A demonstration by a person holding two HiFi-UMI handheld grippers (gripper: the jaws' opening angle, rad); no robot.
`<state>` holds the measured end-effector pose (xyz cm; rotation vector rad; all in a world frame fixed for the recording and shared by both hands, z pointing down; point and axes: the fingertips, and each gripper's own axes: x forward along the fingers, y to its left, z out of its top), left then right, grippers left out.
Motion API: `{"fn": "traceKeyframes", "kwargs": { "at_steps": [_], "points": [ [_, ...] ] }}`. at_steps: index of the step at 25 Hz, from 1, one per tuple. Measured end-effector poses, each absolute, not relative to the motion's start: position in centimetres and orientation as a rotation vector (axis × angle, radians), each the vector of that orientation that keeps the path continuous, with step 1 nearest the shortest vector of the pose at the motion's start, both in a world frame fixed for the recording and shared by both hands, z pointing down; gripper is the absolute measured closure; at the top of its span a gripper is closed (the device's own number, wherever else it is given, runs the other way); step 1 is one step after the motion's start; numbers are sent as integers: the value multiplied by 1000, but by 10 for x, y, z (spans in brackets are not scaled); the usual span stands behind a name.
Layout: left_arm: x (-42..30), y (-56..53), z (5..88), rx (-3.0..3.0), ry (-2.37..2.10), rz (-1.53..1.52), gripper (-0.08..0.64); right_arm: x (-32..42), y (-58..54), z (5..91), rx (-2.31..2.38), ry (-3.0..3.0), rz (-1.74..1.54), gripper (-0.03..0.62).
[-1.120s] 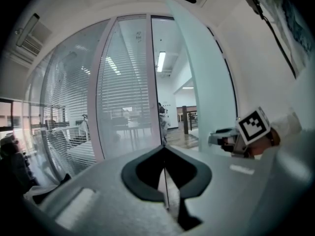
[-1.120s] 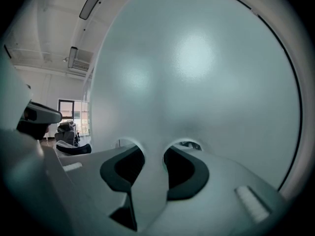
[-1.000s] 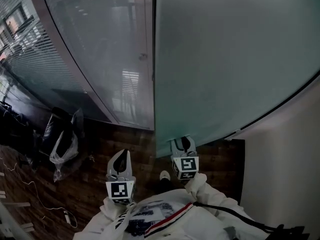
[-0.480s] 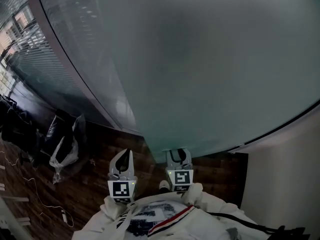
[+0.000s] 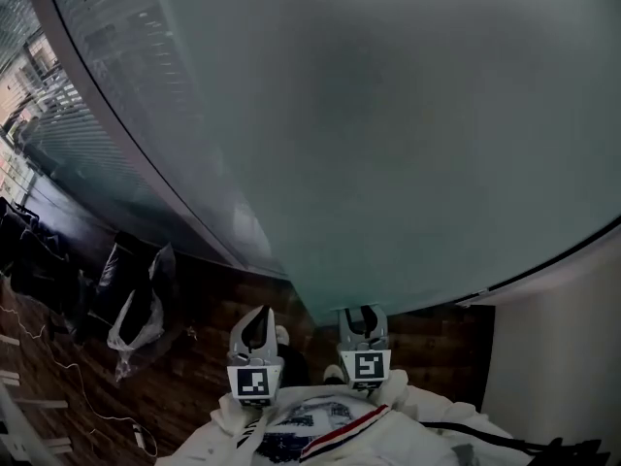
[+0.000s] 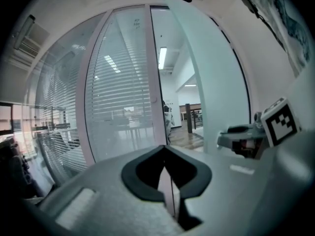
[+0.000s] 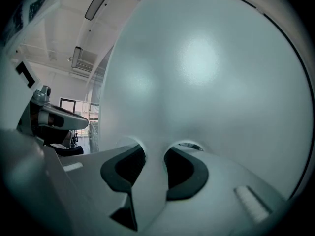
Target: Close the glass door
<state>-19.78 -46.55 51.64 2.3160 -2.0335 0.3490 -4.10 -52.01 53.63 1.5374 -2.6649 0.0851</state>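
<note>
The frosted glass door (image 5: pixel 408 144) fills most of the head view and nearly all of the right gripper view (image 7: pixel 211 73). My right gripper (image 5: pixel 362 314) points level at the pane and is shut on a pale upright door handle (image 7: pixel 153 181) that fills the gap between its black pads. That gripper also shows at the right of the left gripper view (image 6: pixel 241 134), against the door. My left gripper (image 5: pixel 256 323) hangs free beside it, left of the door's free edge. Its jaws are shut with nothing between them (image 6: pixel 165 149).
A fixed glass wall with blinds (image 5: pixel 107 95) curves away on the left. The open doorway (image 6: pixel 174 117) shows a lit room beyond. Dark bags and a white plastic bag (image 5: pixel 136 309) lie on the wood floor at left, with cables (image 5: pixel 116 425) nearby. A white wall (image 5: pixel 572 357) stands at right.
The door's free edge has swept left across the head view and now covers far more of it. Both grippers have shifted with it, the right one still on the handle.
</note>
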Motion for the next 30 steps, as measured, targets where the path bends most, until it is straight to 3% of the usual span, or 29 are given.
{"fn": "traceKeyframes", "kwargs": {
  "at_steps": [15,30],
  "points": [
    [-250,-586,508,2605,-1740,275,557,-44,-555,544,1777,-2506,111,469],
    [-265,-598,514,2757,-1504,263,557,-30,-594,553,2027,-2295,106,469]
  ]
}}
